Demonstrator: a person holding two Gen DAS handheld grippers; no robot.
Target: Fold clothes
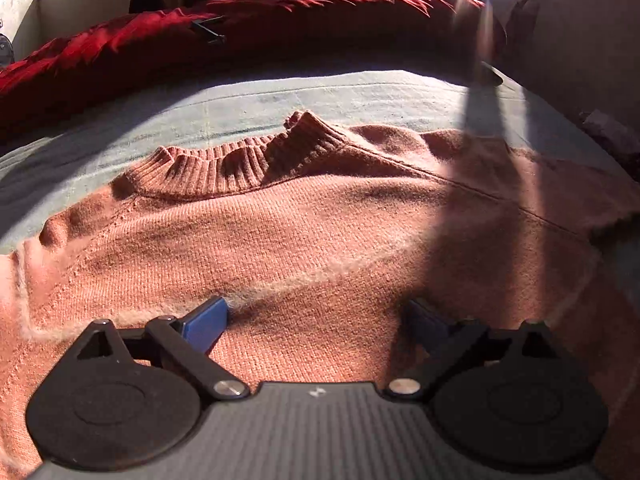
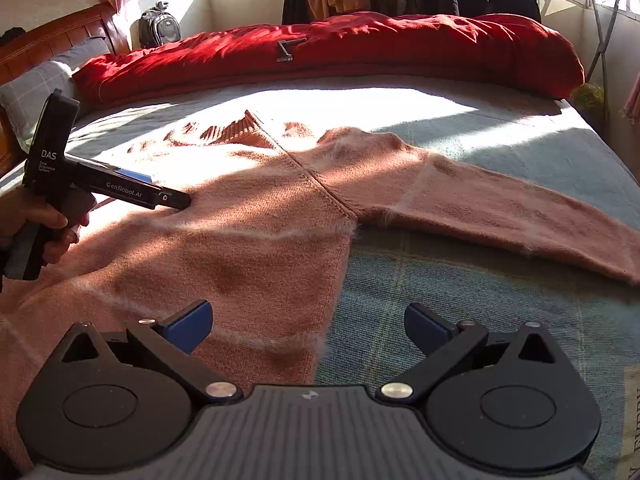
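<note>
I have the bed [image 2: 500,292], covered in a pale blue-green woven blanket, under both cameras, and the long red padded quilt [image 2: 360,48] is bunched along its far side, well clear of the work. The salmon-pink knitted sweater [image 2: 248,248] lies flat on the blanket, chest up, with its ribbed collar [image 1: 216,168] toward the quilt and one long sleeve [image 2: 500,208] stretched straight out over the blanket to my right. My left tool [image 1: 316,320] hovers low over the chest of the sweater, its blue pads spread wide with nothing between them. My right tool [image 2: 308,324] hangs over the side edge of the body, one pad above knit and the other above bare blanket, also spread and empty. As I judge it, the first fold is the outstretched sleeve: I should pinch it near the cuff, taking only the sleeve and no blanket, lift it just clear, and lay it across the chest while the left tool steadies the body near the shoulder seam [image 2: 320,184].
</note>
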